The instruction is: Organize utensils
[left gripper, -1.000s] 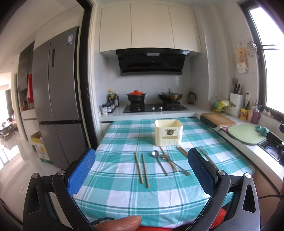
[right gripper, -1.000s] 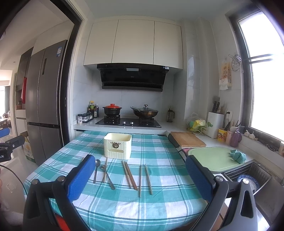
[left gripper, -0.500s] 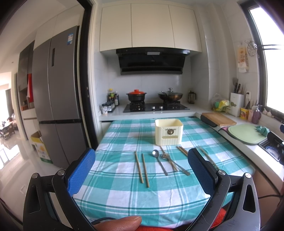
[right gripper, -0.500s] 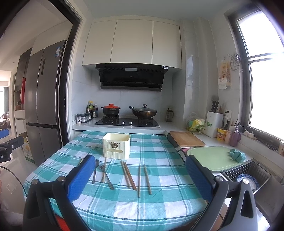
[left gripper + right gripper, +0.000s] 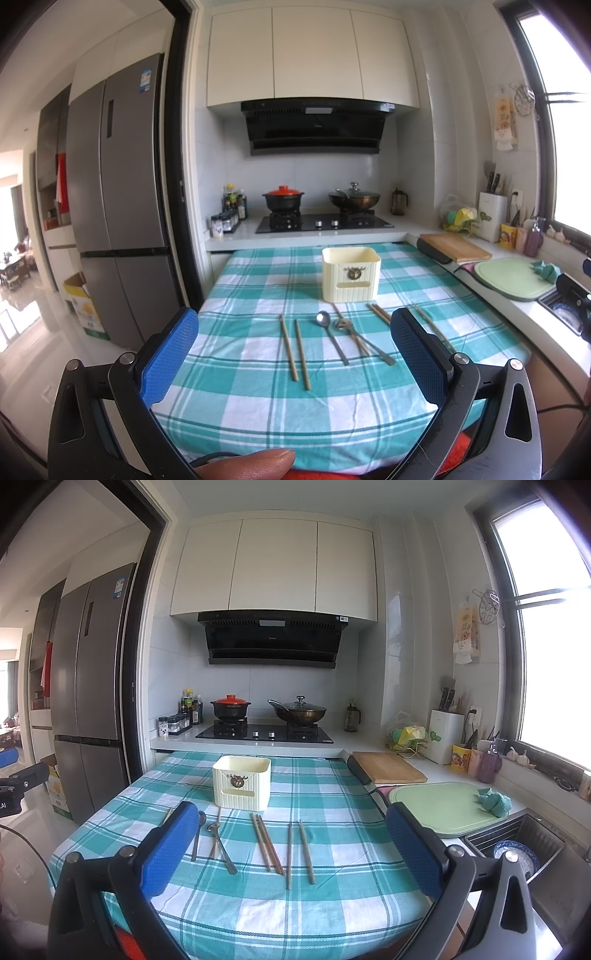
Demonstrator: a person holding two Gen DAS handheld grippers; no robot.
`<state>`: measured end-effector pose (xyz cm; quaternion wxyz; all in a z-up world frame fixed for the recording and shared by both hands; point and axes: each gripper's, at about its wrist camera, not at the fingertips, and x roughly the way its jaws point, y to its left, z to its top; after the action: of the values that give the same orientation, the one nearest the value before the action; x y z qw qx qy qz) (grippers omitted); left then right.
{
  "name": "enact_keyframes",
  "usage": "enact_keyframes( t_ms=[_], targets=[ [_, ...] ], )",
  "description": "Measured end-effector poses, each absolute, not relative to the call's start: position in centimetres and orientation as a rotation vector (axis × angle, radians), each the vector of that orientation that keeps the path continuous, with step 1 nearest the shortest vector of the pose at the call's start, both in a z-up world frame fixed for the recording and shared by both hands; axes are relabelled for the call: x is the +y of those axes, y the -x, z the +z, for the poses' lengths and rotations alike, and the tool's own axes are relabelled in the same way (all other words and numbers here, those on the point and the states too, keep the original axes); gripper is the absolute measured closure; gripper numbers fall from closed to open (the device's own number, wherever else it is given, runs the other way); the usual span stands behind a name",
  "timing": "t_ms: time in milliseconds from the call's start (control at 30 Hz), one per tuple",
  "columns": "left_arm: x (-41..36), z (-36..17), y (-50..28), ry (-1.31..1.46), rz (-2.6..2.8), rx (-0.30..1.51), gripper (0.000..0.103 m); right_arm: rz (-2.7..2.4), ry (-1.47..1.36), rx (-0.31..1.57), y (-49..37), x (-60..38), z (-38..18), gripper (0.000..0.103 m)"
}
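Change since a second ago: almost none; both views keep the same framing, the right one shifts only slightly, and no utensil has moved.
Left gripper (image 5: 295, 354): blue-padded fingers spread wide apart, holding nothing, hovering at the near edge of the table.
Right gripper (image 5: 291, 849): blue-padded fingers likewise wide apart and empty, also back from the utensils.
Cream ribbed plastic utensil holder (image 5: 351, 278): upright on the teal-and-white checked tablecloth (image 5: 240, 369), beyond the row of utensils; nothing visible standing in it.
Left pair of brown wooden chopsticks (image 5: 294, 350): flat on the cloth, slightly apart from each other.
Long-handled metal spoon (image 5: 331, 338): flat, just right of that pair.
Second metal utensil (image 5: 364, 343): lies beside the spoon, crossing a single chopstick.
Other chopsticks (image 5: 267, 843): two more pairs lie flat towards the right side.
Meaning for the task: sorting has seemingly not begun; every piece is on the cloth, and the next move is probably a reach for one.
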<state>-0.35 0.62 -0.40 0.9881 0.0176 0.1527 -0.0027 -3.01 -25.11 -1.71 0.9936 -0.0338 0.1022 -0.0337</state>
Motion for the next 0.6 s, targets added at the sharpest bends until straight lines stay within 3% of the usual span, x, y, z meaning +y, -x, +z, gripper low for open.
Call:
enact_keyframes(
  t_ms=[600],
  targets=[
    [0.41,-0.78,-0.02,-0.035,-0.006,0.311,0.0,-0.068,0.064,0.216,2.86,-25.2,-1.65,0.0]
  ],
)
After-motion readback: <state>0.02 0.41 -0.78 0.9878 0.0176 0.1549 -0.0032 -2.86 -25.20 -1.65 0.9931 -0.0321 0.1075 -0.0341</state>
